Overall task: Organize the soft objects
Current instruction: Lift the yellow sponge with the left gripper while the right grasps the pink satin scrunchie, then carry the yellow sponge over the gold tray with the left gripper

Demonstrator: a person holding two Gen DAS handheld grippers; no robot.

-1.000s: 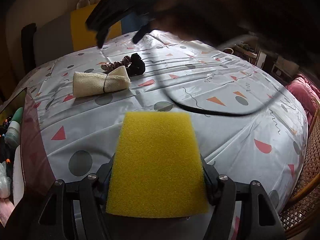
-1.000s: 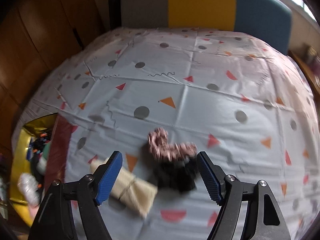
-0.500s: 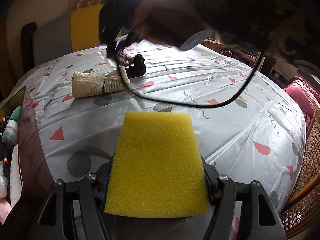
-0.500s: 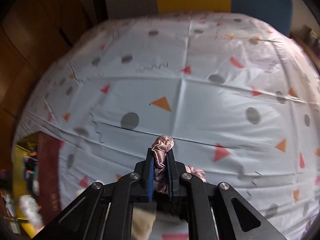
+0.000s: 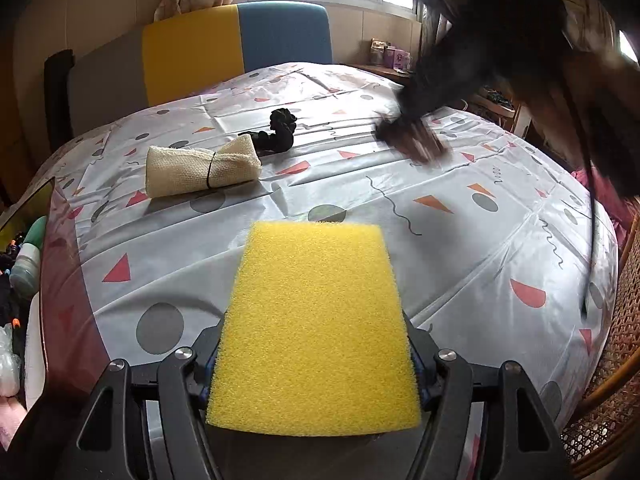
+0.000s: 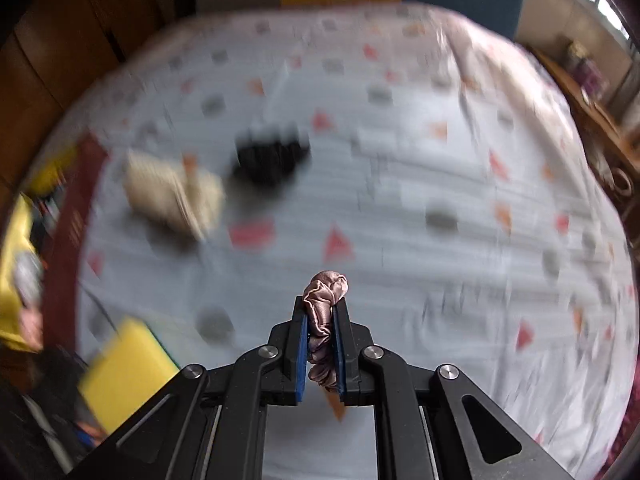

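Observation:
My left gripper (image 5: 316, 346) is shut on a yellow sponge (image 5: 316, 320), held still above the patterned bed sheet (image 5: 460, 248). A rolled beige cloth (image 5: 200, 168) tied with a black band lies at the back left, and a black scrunchie (image 5: 280, 132) lies just behind it. My right gripper (image 6: 320, 314) is shut on a pink satin scrunchie (image 6: 325, 292), which sticks out past the blue pads. Seen from the left wrist, the right gripper (image 5: 412, 140) is a dark blur low over the sheet, right of the black scrunchie. The right wrist view is blurred by motion; the sponge (image 6: 124, 368) shows there at the lower left.
A grey, yellow and blue headboard (image 5: 236, 48) stands behind the bed. A box of bottles and clutter (image 5: 20, 264) sits at the left edge. A wicker chair (image 5: 616, 380) is at the right, with a low shelf (image 5: 492, 96) beyond. A black cable (image 5: 592, 216) hangs from the right hand.
The right gripper shut on the pink scrunchie, took it off the black one, and swept to the right across the bed. The left gripper and sponge stayed put.

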